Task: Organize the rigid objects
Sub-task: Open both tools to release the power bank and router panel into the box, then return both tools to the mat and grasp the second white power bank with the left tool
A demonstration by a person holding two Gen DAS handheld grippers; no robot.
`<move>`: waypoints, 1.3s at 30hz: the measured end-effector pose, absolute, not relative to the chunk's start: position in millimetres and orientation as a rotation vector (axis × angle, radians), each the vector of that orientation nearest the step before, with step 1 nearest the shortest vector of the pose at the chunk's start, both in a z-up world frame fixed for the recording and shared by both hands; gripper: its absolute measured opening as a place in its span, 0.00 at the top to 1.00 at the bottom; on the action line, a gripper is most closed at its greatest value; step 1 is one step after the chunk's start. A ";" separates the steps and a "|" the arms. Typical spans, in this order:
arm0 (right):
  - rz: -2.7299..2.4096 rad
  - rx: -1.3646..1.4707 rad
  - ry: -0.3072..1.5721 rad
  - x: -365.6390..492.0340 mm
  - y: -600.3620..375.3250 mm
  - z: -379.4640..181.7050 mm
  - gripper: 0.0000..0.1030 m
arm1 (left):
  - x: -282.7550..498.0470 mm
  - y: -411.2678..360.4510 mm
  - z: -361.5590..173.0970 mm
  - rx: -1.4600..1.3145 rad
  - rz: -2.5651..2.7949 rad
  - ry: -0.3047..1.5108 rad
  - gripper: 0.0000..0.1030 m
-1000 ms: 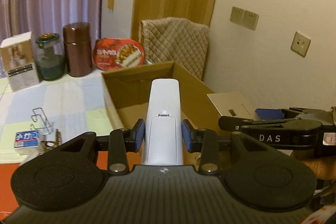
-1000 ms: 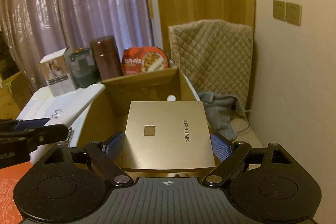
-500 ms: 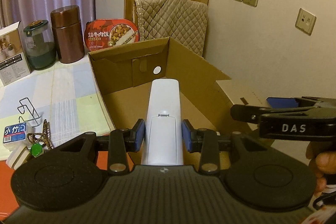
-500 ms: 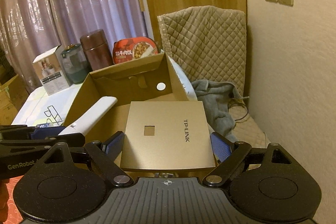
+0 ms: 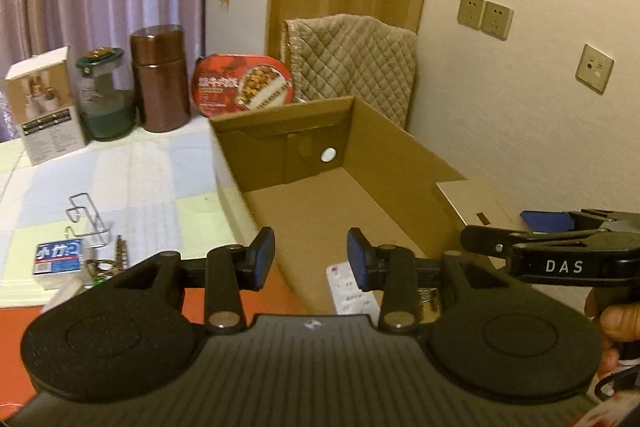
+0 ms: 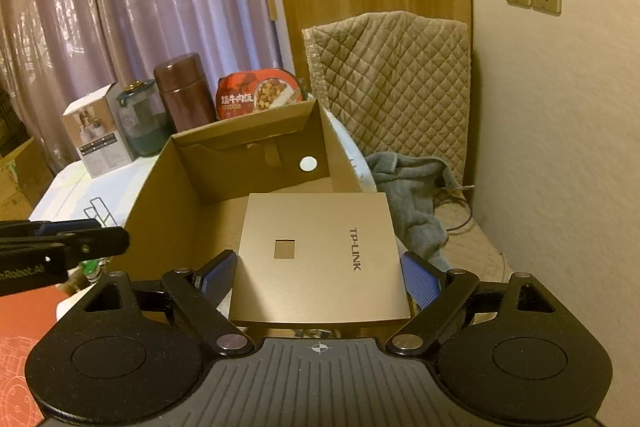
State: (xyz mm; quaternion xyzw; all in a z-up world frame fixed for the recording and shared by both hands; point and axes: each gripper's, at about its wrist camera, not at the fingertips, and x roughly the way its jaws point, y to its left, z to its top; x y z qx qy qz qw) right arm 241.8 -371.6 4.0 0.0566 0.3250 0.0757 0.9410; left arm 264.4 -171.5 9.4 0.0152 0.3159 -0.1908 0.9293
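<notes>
An open cardboard box stands on the table; it also shows in the right wrist view. My left gripper is open and empty above the box's near left edge. The white remote it held is out of sight. My right gripper is shut on a gold TP-LINK box and holds it flat over the cardboard box's near right part. The gold box's corner and the right gripper show at the right of the left wrist view.
A white carton, a green-based glass jar, a brown canister and a red food tray line the table's far edge. A wire hook and blue pack lie left. A quilted chair stands behind.
My left gripper has opened and let go of the white remote, which is gone from view. The right gripper still holds the gold box over the cardboard box.
</notes>
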 end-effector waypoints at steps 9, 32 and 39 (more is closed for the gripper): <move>0.182 0.102 0.676 242.5 -352.2 4.3 0.18 | 255.5 -149.6 19.1 0.024 -0.365 0.636 0.67; 0.152 0.143 0.650 227.5 -342.7 28.3 0.17 | 236.1 -81.1 23.9 -0.014 -0.281 0.638 0.60; 0.213 0.146 0.578 209.8 -314.5 60.9 0.17 | 215.8 -32.8 35.2 -0.021 -0.211 0.623 0.55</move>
